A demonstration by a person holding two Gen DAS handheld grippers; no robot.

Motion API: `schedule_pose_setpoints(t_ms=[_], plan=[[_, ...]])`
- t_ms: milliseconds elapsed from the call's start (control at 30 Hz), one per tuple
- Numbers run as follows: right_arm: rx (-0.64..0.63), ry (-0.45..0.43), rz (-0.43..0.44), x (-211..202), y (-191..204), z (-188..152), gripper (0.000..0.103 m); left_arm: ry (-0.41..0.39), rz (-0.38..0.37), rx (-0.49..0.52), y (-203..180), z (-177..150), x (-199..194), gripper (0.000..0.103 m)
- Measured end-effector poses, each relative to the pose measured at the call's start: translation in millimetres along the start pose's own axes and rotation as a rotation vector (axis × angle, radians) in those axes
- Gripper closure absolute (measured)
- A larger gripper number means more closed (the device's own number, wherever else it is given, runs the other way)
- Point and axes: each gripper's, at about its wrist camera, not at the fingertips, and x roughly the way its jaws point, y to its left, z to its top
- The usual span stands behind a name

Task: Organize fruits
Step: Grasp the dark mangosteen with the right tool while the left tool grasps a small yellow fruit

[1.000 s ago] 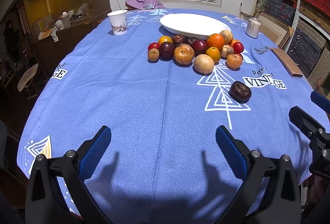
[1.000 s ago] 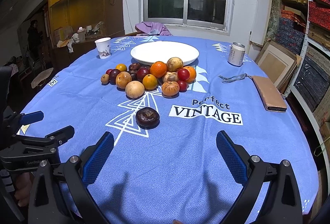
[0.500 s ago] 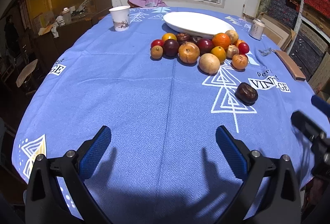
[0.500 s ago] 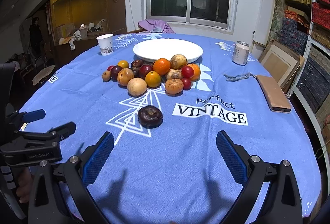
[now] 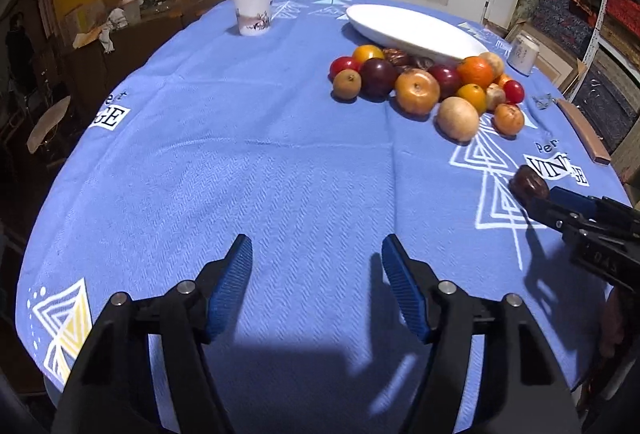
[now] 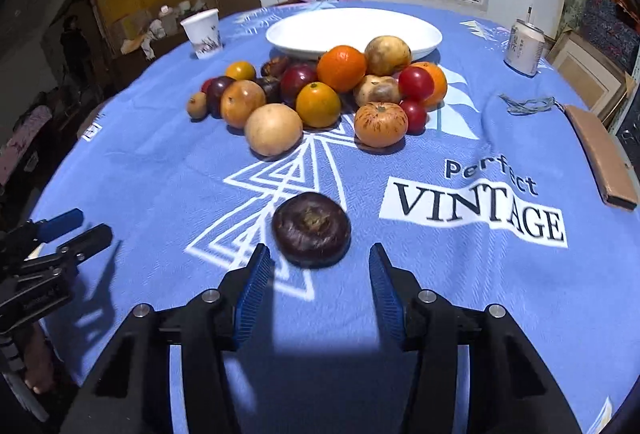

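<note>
A pile of fruit (image 5: 428, 86) (image 6: 320, 94), oranges, tomatoes, plums and pale round ones, lies on the blue cloth in front of a white plate (image 5: 412, 26) (image 6: 352, 26). One dark purple fruit (image 6: 312, 230) (image 5: 528, 184) sits alone, nearer to me. My right gripper (image 6: 319, 258) is low over the cloth with its jaws closing. The dark fruit lies just ahead of its tips, and the pads are not touching it. My left gripper (image 5: 316, 254) hangs over bare cloth, jaws closing on nothing. Each gripper shows at the edge of the other's view.
A paper cup (image 5: 253, 10) (image 6: 202, 32) stands at the back left and a drink can (image 6: 524, 48) at the back right. A brown wallet (image 6: 600, 154) and a cord (image 6: 528, 102) lie near the right edge. The round table drops off on all sides.
Both grippers have moved forward and down toward the cloth, and their jaws have narrowed. The right one has come up to the lone dark fruit.
</note>
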Motion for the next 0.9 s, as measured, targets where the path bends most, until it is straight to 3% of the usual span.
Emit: schedule_pose_setpoints(t_ms=[167, 300, 367, 467, 533, 567, 667, 733, 900], plan=[[-0.007, 0.008, 0.001, 9, 3, 11, 0.051, 0.019, -0.033, 0.013, 6, 29, 14, 0.036], [-0.002, 0.010, 0.018, 16, 2, 12, 0.052, 0.000, -0.013, 0.065, 4, 73, 31, 0.036], [-0.012, 0.004, 0.029, 16, 3, 12, 0.058, -0.013, -0.031, 0.104, 0, 94, 42, 0.036], [-0.024, -0.005, 0.028, 15, 4, 10, 0.058, -0.011, -0.046, 0.147, -8, 114, 60, 0.036], [-0.014, -0.006, 0.039, 14, 2, 10, 0.058, -0.009, -0.066, 0.165, -13, 121, 69, 0.040], [-0.007, -0.006, 0.047, 14, 1, 10, 0.058, -0.005, -0.081, 0.175, -16, 125, 75, 0.047], [0.001, -0.006, 0.056, 14, -1, 10, 0.058, 0.027, -0.117, 0.186, -21, 129, 94, 0.051], [0.001, -0.008, 0.056, 14, -1, 10, 0.058, 0.051, -0.139, 0.189, -21, 130, 105, 0.063], [0.011, -0.009, 0.067, 13, -3, 10, 0.058, 0.034, -0.170, 0.179, -18, 137, 118, 0.068]])
